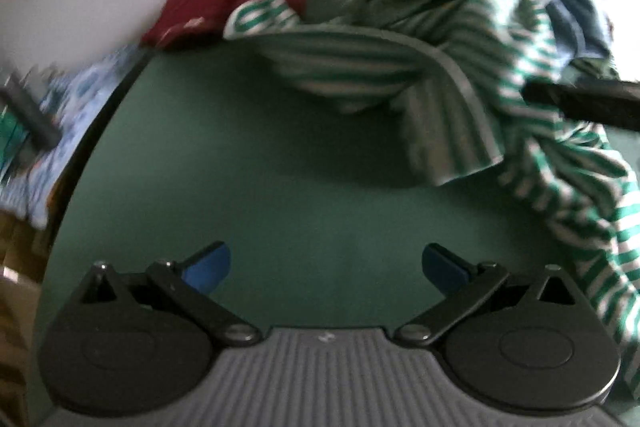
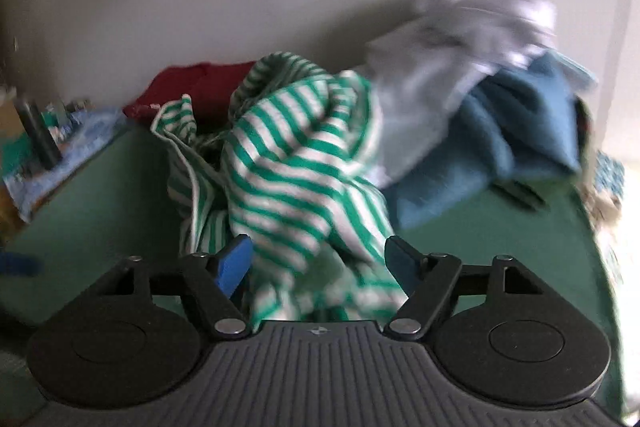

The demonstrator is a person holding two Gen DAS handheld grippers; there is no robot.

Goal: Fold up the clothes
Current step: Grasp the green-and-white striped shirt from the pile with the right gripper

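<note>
Red garment [image 2: 188, 87] behind striped shirt [image 2: 296, 163]

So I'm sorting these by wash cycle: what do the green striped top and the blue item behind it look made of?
The green striped top looks like a soft knit, probably cotton jersey: matte, with limp rounded folds. The blue item looks thicker and fuzzier, perhaps fleece or terry: its folds are bulky and it shows no sheen. Blur leaves the weave of both unclear.
</note>
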